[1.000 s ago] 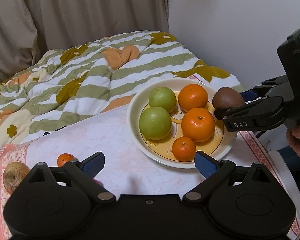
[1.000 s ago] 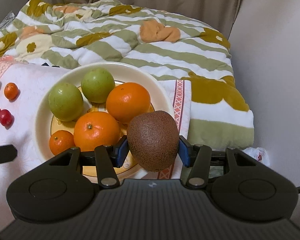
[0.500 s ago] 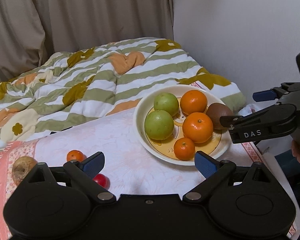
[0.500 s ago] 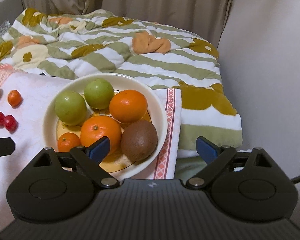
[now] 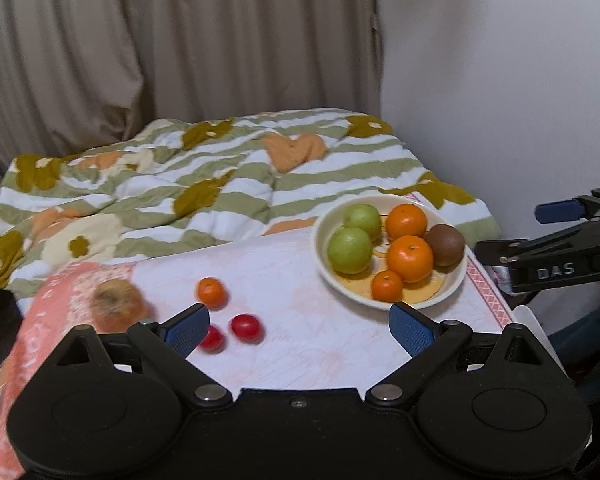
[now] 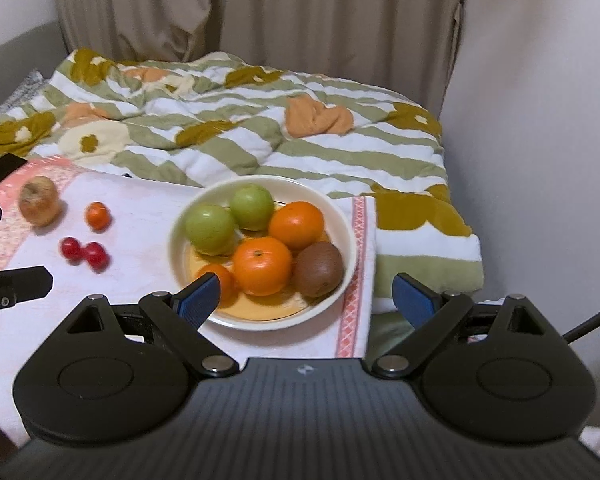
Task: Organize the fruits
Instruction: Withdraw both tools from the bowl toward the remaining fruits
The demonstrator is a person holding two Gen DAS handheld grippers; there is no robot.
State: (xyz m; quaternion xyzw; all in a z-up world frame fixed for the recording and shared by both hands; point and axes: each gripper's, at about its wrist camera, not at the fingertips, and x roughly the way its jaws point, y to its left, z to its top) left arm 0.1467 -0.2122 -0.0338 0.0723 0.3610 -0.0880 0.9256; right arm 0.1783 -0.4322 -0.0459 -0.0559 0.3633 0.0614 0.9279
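Looking along the left wrist view: left gripper (image 5: 298,328) spread wide, blue pads (image 5: 410,327) holding nothing, above the pale cloth (image 5: 300,280). Cream plate (image 5: 324,256) at right holds two green apples (image 5: 349,250), three oranges (image 5: 410,258) and a kiwi (image 5: 445,244) at its right rim. On the cloth, apart from the plate: a small tangerine (image 5: 211,292), two cherry tomatoes (image 5: 245,327), a blurred brownish apple (image 5: 114,308). Right gripper (image 5: 556,240) enters from the right edge, fingers parted.

Right wrist view: right gripper (image 6: 306,300) spread wide, empty, near side of the plate (image 6: 348,256). Kiwi (image 6: 319,268) lies in the plate beside an orange (image 6: 262,265). Striped floral quilt (image 6: 260,136) lies behind.
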